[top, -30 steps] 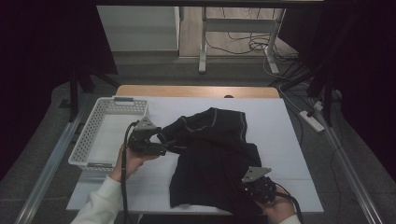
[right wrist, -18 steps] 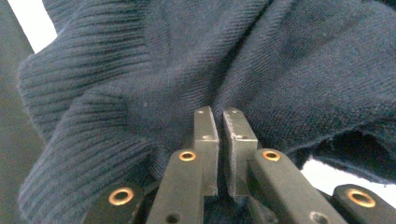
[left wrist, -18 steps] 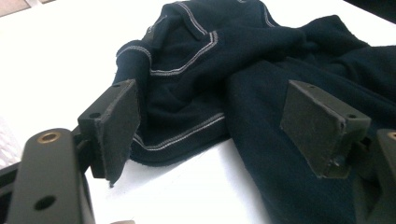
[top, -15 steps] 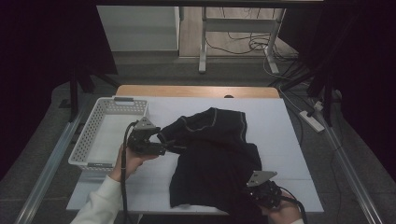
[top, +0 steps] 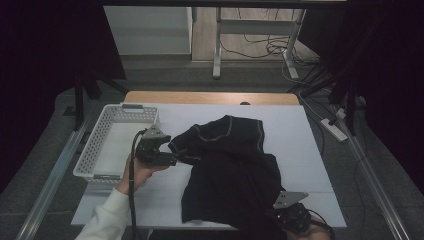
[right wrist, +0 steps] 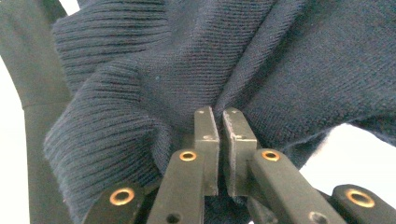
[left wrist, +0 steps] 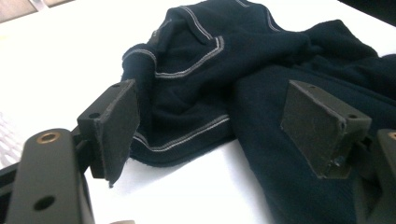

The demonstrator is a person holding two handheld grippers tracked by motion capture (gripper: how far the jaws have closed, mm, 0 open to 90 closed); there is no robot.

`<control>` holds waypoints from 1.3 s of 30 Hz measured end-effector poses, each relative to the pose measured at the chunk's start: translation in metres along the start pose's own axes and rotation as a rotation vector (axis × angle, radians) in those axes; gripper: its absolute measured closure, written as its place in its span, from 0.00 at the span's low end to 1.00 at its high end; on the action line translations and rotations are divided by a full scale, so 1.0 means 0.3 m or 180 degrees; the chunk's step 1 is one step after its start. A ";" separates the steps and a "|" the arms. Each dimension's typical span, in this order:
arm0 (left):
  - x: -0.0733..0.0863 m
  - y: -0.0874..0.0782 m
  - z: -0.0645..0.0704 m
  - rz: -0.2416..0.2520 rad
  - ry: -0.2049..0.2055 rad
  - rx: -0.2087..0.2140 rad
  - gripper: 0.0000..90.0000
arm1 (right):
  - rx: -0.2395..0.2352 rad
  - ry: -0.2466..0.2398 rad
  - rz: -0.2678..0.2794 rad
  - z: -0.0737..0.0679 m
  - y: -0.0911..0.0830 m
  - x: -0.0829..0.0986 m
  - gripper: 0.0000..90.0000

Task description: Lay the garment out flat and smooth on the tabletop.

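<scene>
A dark navy sweater (top: 230, 165) with pale stitched seams lies crumpled on the white table (top: 300, 135). My left gripper (top: 175, 160) is held by a hand at the sweater's left edge. In the left gripper view this left gripper (left wrist: 219, 116) stands open, its jaws on either side of a folded, seam-edged part of the sweater (left wrist: 196, 93). My right gripper (top: 295, 220) is at the table's near edge under a grey plate. In the right gripper view the right gripper (right wrist: 220, 116) is shut on the sweater's ribbed hem (right wrist: 121, 93).
A white mesh basket (top: 131, 112) stands on the table's left side, just beyond my left hand. A wooden strip edges the table's far side. Table legs and cables lie on the floor behind, and a power strip lies at the right.
My right gripper has drawn back toward the near edge and a little to the right, with the hem in it. The left gripper has stayed in place.
</scene>
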State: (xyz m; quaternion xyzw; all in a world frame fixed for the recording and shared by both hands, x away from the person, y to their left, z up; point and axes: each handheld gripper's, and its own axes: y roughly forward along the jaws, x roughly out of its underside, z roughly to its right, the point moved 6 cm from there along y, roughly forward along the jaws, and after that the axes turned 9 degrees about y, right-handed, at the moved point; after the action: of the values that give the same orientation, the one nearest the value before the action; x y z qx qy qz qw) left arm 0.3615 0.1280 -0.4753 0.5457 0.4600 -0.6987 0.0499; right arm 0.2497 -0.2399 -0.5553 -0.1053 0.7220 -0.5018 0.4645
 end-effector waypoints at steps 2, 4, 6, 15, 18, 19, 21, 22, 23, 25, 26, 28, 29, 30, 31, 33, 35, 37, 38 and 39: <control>0.000 -0.002 -0.004 0.0001 -0.0002 -0.0006 0.23 | -0.0014 0.0009 -0.0008 -0.004 -0.005 0.006 0.94; 0.000 -0.005 -0.005 0.0007 -0.0008 -0.0004 0.23 | -0.0016 0.0007 0.0014 -0.005 -0.007 0.010 0.94; -0.002 -0.007 -0.005 0.0015 -0.0006 0.0001 0.23 | -0.0015 0.0033 0.0058 -0.007 -0.008 0.011 0.92; -0.010 -0.006 0.000 0.0033 -0.0017 0.0023 0.23 | -0.0077 0.0176 0.0576 -0.032 -0.016 -0.107 0.46; -0.009 -0.004 0.002 0.0029 -0.0015 0.0032 0.23 | -0.0047 0.0124 0.0537 -0.044 0.017 -0.133 0.42; -0.009 -0.002 0.002 0.0024 -0.0013 0.0033 0.23 | -0.0061 0.0100 0.0526 -0.048 0.029 -0.142 0.42; -0.008 0.000 0.002 0.0017 -0.0011 0.0035 0.23 | -0.0063 0.0061 0.0487 -0.055 0.056 -0.160 0.40; -0.007 0.000 0.003 0.0017 -0.0008 0.0035 0.23 | -0.0052 0.0033 0.0447 -0.057 0.069 -0.169 0.40; -0.007 0.001 0.003 0.0017 -0.0008 0.0037 0.23 | -0.0039 0.0020 0.0411 -0.058 0.081 -0.176 0.39; -0.008 0.003 0.004 0.0016 -0.0008 0.0041 0.23 | 0.0009 -0.0010 0.0369 -0.053 0.102 -0.190 0.39; -0.008 0.004 0.004 0.0014 -0.0006 0.0045 0.23 | 0.0057 -0.0003 0.0337 -0.046 0.111 -0.195 0.39; -0.009 0.006 0.007 0.0009 0.0001 0.0052 0.23 | 0.0099 0.0025 0.0323 -0.029 0.126 -0.205 0.40; -0.009 0.007 0.008 0.0006 0.0003 0.0055 0.23 | 0.0106 0.0042 0.0317 -0.021 0.133 -0.208 0.41; -0.011 0.008 0.010 0.0010 -0.0001 0.0064 0.23 | 0.0128 0.0062 0.0308 -0.013 0.141 -0.211 0.42; -0.012 0.007 0.013 0.0022 -0.0005 0.0083 0.23 | 0.0136 0.0092 0.0282 -0.008 0.149 -0.213 0.43; -0.017 0.005 0.014 0.0038 -0.0007 0.0093 0.23 | 0.0144 0.0089 0.0231 -0.003 0.165 -0.215 0.45; -0.019 0.003 0.015 0.0047 -0.0009 0.0095 0.23 | 0.0108 0.0082 0.0210 -0.005 0.175 -0.218 0.50; -0.017 0.003 0.015 0.0037 0.0002 0.0097 0.23 | 0.0025 0.0090 0.0185 -0.007 0.174 -0.216 0.63; -0.016 0.004 0.016 0.0040 -0.0005 0.0096 0.23 | -0.0056 0.0092 0.0195 -0.009 0.173 -0.215 0.71; -0.016 0.004 0.016 0.0039 -0.0009 0.0099 0.23 | -0.0094 0.0106 0.0176 -0.009 0.170 -0.211 0.76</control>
State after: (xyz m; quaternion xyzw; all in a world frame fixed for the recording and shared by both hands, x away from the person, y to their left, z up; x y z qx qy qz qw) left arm 0.3604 0.1219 -0.4723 0.5482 0.4457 -0.7062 0.0463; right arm 0.2981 -0.1748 -0.5613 -0.0839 0.7397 -0.4797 0.4645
